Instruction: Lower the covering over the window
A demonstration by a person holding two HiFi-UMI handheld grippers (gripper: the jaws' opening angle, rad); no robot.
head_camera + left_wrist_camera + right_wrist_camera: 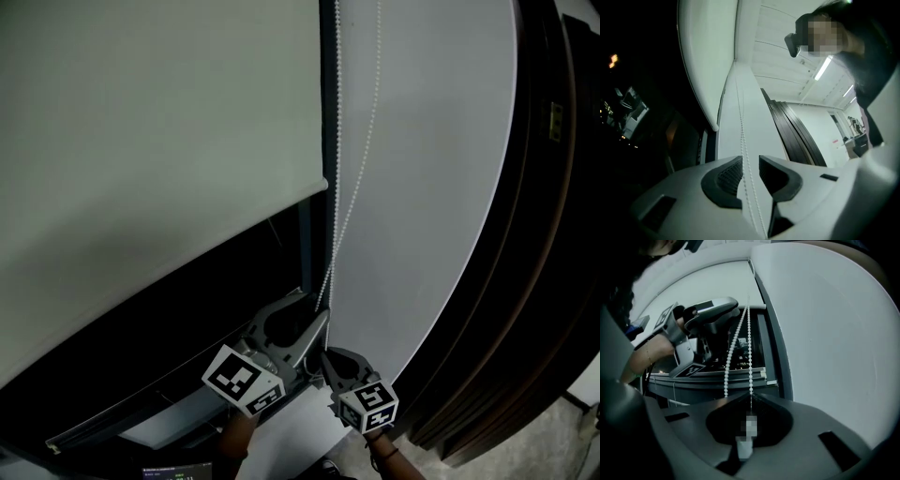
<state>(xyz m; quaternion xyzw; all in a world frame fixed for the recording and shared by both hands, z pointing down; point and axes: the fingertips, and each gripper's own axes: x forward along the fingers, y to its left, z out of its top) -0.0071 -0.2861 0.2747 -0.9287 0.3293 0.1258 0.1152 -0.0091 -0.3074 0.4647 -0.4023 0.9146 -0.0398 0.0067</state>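
A pale roller blind (159, 141) covers the upper part of the dark window (234, 291); its bottom bar slants across the head view. A white bead chain (349, 206) hangs in two strands along the blind's right edge. My left gripper (317, 323) is open around the chain (743, 140), with both strands running between its parted pads (726, 176) and no pad pressing on them. Just below it, my right gripper (328, 361) is shut on one strand (749, 357), while the other strand (727, 376) hangs free to its left. The left gripper (726, 308) shows higher up in the right gripper view.
A white wall (441, 187) stands right of the chain, and dark curved panels (553, 234) lie beyond it. A dark window post (305, 244) runs down behind the chain. The grey sill (708, 380) lies below the glass.
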